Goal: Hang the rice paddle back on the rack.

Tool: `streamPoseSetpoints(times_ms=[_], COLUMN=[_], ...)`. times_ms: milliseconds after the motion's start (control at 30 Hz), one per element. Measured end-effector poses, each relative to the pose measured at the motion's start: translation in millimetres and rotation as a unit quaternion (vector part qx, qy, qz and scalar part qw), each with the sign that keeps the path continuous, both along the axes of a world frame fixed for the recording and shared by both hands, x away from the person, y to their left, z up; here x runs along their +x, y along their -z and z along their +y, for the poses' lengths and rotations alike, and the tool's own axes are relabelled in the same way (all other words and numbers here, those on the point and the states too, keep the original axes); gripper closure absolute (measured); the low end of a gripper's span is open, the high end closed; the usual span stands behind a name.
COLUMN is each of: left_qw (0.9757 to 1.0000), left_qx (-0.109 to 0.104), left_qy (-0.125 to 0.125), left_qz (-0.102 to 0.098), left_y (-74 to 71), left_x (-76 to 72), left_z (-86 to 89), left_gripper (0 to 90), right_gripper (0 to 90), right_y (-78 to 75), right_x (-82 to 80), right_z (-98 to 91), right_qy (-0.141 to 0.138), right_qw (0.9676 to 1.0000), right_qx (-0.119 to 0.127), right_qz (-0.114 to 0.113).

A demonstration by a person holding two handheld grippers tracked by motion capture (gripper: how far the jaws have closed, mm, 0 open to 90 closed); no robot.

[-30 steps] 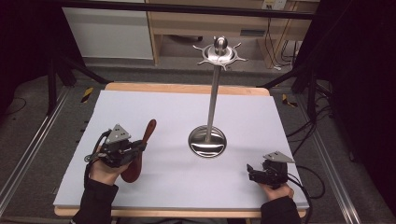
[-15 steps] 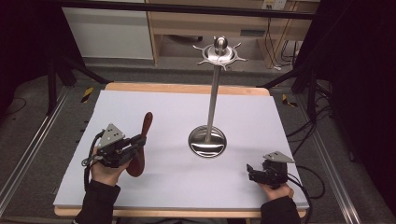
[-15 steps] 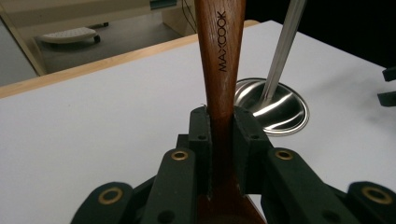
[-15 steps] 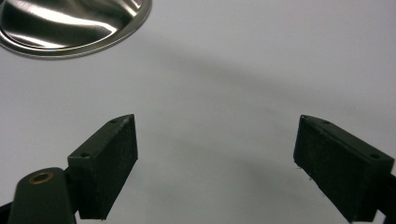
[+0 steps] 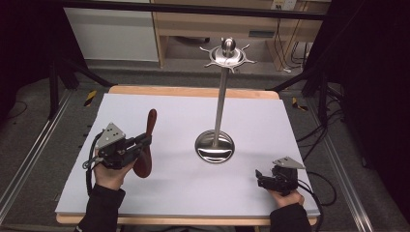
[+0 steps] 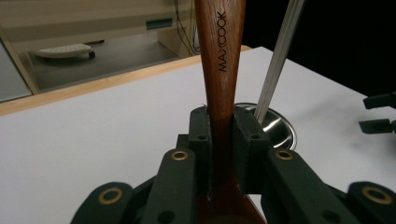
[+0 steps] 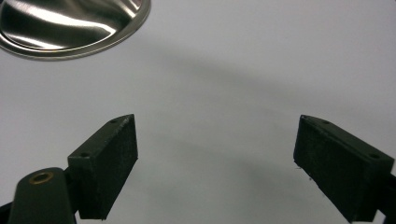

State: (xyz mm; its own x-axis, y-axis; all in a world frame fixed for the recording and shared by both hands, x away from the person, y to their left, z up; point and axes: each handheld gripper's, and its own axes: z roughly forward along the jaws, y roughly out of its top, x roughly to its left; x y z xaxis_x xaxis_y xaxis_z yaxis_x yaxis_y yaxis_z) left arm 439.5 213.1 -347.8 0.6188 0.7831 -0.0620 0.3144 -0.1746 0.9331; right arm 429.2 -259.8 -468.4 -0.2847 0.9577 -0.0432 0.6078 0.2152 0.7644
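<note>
gripping a wooden spoon [image 5: 146, 142], left hand-held gripper [image 5: 141, 143] near table edge [image 5: 80, 164]; right hand-held gripper [image 5: 259, 178] released

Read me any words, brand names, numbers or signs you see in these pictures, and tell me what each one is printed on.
"MAXCOOK": printed in black lengthwise along the handle of the wooden spoon clamped in the left tool.
A pale label on the shelf edge behind the table: too small and blurred to read.
No other writing is readable; the metal stand and white table top show none.
</note>
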Motion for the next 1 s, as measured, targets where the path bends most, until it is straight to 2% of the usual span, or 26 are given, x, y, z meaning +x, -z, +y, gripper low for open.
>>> streamPoseSetpoints(times_ms=[167,500,1000], left_qw=[0.9999,0.9995,0.9984], left_qx=[-0.009,-0.013,-0.010], left_qy=[0.007,0.021,0.035], left_qz=[-0.009,-0.020,-0.043], left_y=[-8.4,-24.3,-49.8], left_x=[2.5,10.7,15.1], left_z=[-7.3,-22.2,-39.9], left_gripper=[78.1,78.1,78.1], right_gripper=[13.9,13.9,13.9], right_y=[0.0,-0.1,-0.2], right_x=[0.0,0.0,0.0], right_z=[0.1,0.0,0.0], right_qy=[0.000,0.000,0.000], right_qw=[1.0000,1.0000,1.0000], right_qx=[0.000,0.001,0.001], right_qz=[0.000,-0.002,-0.002])
